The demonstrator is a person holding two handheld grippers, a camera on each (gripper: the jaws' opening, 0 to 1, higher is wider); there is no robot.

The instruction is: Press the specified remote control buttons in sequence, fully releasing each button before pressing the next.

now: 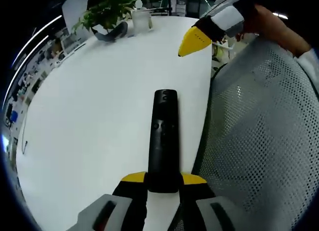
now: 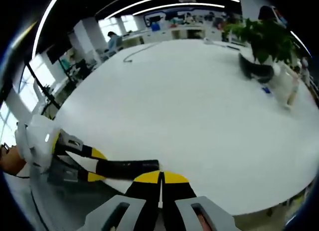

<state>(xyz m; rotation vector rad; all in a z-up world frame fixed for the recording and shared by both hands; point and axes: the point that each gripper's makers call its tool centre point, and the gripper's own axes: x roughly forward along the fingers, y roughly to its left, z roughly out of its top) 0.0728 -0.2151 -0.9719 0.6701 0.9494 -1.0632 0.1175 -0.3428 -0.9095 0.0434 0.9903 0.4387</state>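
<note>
A long black remote (image 1: 165, 136) lies along my line of sight in the left gripper view, its near end clamped between my left gripper's (image 1: 163, 180) yellow-tipped jaws, over the white table (image 1: 99, 101). My right gripper (image 1: 194, 42) comes in from the upper right, held by a hand, its yellow tips together and well beyond the remote's far end. In the right gripper view, my right gripper (image 2: 160, 178) is shut with nothing between the jaws. The remote (image 2: 127, 167) lies just left of its tips, held by the left gripper (image 2: 95, 166).
A potted plant (image 1: 107, 14) and a white bottle (image 1: 142, 18) stand at the table's far end; the plant (image 2: 264, 42) and bottle (image 2: 285, 89) also sit at right. A cable (image 2: 137, 52) lies far off. A grey mesh chair (image 1: 259, 141) borders the table edge.
</note>
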